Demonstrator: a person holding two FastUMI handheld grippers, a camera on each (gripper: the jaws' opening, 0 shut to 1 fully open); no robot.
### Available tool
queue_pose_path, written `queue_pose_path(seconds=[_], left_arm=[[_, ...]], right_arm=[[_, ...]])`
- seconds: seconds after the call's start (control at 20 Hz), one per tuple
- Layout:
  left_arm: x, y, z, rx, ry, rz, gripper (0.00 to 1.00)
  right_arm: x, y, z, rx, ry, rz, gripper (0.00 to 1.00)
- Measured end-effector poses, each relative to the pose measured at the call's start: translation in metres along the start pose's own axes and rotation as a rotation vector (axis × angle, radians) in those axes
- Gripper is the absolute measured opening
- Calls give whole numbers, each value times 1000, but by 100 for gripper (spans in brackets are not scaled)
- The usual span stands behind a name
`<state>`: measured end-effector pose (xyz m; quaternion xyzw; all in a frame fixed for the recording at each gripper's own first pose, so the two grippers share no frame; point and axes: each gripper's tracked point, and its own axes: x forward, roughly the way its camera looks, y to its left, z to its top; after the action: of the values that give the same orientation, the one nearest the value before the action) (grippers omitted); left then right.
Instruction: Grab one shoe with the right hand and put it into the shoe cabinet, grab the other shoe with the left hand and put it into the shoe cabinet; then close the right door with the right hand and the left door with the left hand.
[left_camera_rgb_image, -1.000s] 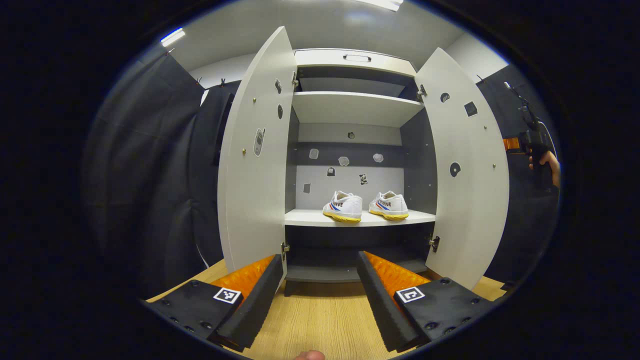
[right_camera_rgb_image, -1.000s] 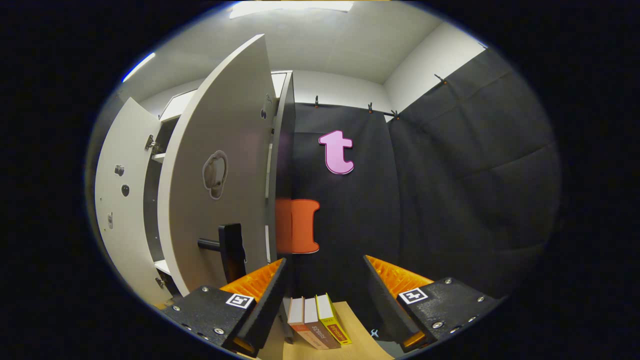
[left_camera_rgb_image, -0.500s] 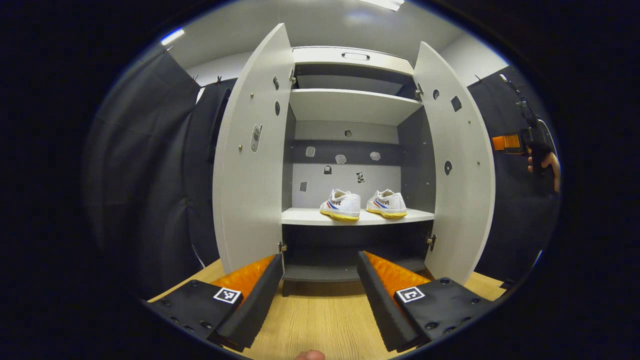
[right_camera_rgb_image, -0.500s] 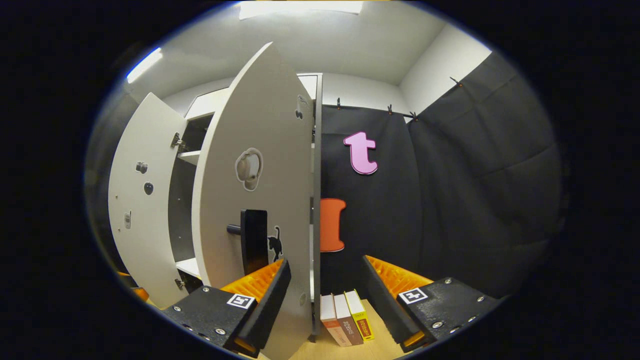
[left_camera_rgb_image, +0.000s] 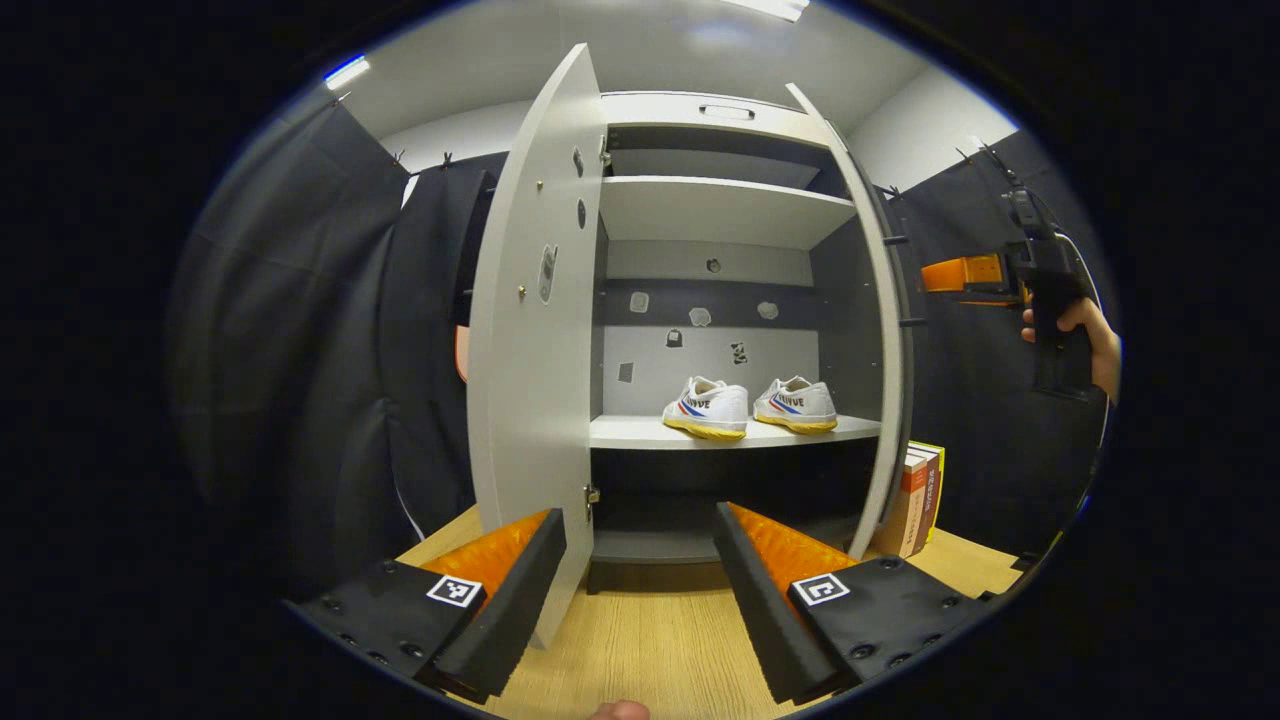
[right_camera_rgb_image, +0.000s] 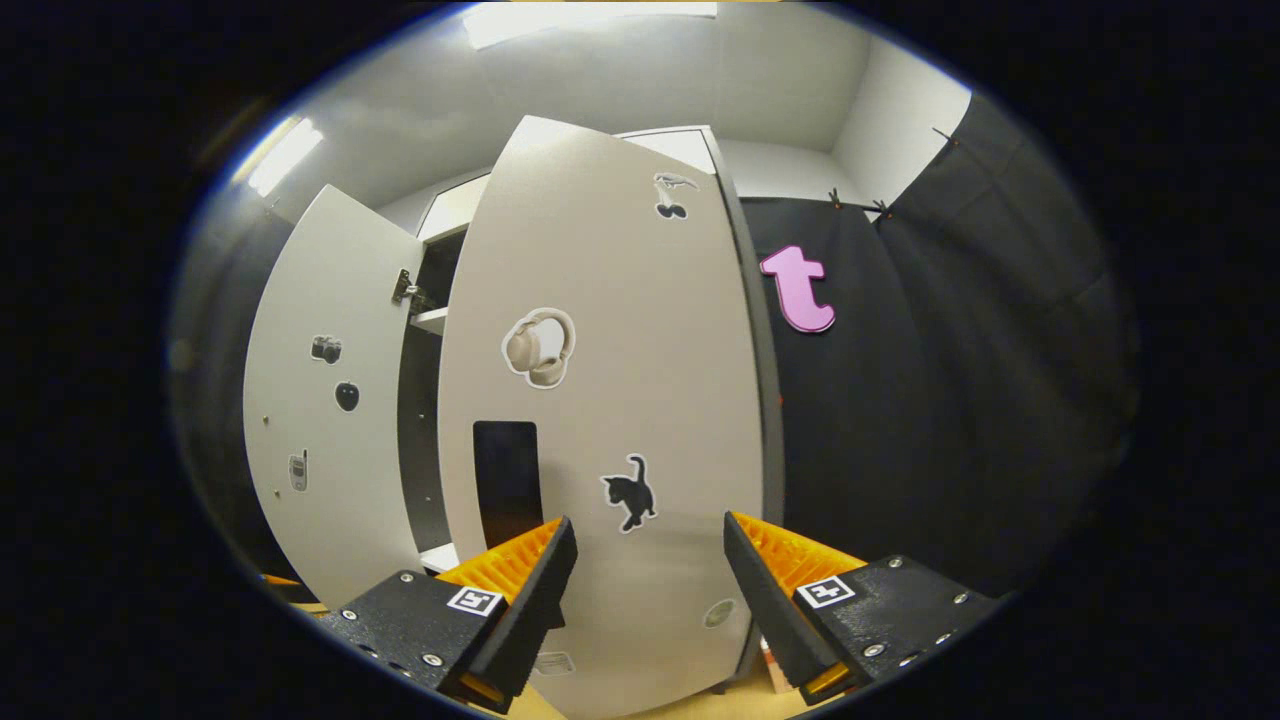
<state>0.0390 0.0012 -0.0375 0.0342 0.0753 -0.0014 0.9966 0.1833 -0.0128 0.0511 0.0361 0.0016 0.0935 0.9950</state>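
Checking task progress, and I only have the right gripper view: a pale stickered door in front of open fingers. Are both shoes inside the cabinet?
Observer: Yes. In the left gripper view the shoes sit side by side on the middle shelf.
Operator: Is the left gripper holding its door?
Observer: No. The left gripper is open and grips nothing, and the left door stands open.

Left gripper held low and level, fingers spread wide apart, gripping nothing. Right gripper likewise spread wide, empty; seen from the left gripper view raised high, clasped by a hand
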Motion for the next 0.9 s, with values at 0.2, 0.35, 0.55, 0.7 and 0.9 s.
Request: queue_pose_path(seconds=[0.2,0.35,0.55,0.7,0.9], left_arm=[[-3,13,-1,4,1,23,97],[-2,13,-2,9,4,23,97],[-2,5,-1,-4,6,4,96],[-5,-2,5,-12,-3,-7,96],[-7,-9,21,-16,-21,-22,96]], right_arm=[[20,15,-5,-30,0,-20,89],[30,17,2,-43,-10,-30,98],[29,12,10,-28,-30,-50,90],[7,11,15,-46,-51,-67,92],[-38,10,12,-98,-58,-104,92]])
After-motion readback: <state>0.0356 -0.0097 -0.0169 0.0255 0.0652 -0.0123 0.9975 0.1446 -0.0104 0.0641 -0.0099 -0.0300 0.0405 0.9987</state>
